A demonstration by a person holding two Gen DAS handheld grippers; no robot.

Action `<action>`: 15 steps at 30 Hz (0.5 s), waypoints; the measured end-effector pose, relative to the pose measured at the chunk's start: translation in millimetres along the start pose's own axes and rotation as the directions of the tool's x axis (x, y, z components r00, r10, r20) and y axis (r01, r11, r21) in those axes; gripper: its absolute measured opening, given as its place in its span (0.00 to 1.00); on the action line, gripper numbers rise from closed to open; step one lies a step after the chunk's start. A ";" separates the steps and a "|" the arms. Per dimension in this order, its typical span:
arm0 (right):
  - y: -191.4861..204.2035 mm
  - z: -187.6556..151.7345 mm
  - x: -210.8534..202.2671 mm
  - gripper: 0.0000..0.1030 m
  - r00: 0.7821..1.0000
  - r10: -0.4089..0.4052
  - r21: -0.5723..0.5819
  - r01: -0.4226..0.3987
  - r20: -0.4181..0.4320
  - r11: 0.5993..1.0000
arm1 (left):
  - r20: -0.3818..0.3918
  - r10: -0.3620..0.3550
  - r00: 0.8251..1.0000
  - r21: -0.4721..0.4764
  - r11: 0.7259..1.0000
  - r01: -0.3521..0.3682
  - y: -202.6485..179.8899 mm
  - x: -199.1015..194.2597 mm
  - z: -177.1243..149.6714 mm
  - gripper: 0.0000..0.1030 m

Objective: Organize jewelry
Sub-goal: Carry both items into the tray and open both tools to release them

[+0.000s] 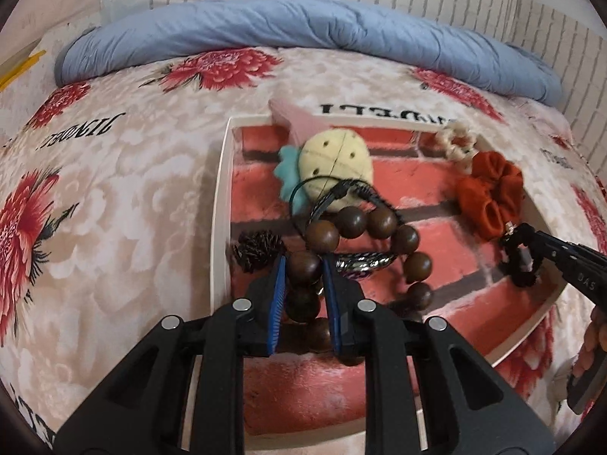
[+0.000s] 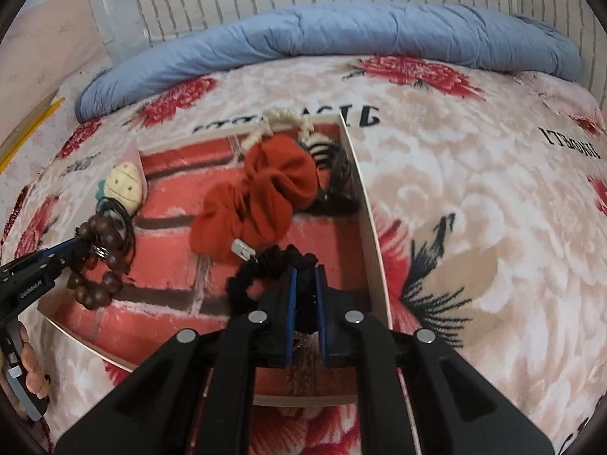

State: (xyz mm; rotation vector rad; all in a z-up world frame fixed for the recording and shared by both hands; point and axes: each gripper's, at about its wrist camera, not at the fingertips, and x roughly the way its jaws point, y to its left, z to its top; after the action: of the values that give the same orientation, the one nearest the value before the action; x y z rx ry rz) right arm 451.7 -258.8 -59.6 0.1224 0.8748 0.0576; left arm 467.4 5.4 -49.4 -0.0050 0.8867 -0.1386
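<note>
Wooden bead bracelet (image 1: 364, 242): left gripper (image 1: 303, 265) fingers pinch it over tray (image 1: 222, 204); lower gently.
Black scrunchie (image 2: 273, 265): right gripper (image 2: 305, 276) fingers clamped; drop near red scrunchie (image 2: 265, 193).

The left claw (image 2: 81, 252) bears a small white label "GenRobot.AI". The right claw (image 1: 531, 240) shows the letters "DAS". The blanket (image 1: 114, 174) carries upside-down black lettering reading roughly "JINGGELI".

The bed (image 1: 125, 197) is covered by a floral blanket; a white-rimmed tray (image 1: 222, 204) and a blue quilt (image 1: 303, 26) are laid on it.
</note>
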 end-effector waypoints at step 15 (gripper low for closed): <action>-13.4 -0.8 -4.7 0.21 0.997 0.066 0.039 -0.064 -0.036 0.997 | -0.004 0.057 0.998 -0.005 0.998 -0.057 -18.9 -18.8 -0.5 0.54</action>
State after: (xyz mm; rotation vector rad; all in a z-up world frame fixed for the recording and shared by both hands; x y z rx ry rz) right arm 448.1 -272.5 -58.3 0.1858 0.9092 0.1042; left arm 453.0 -11.0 -34.1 0.0155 0.8906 -0.0834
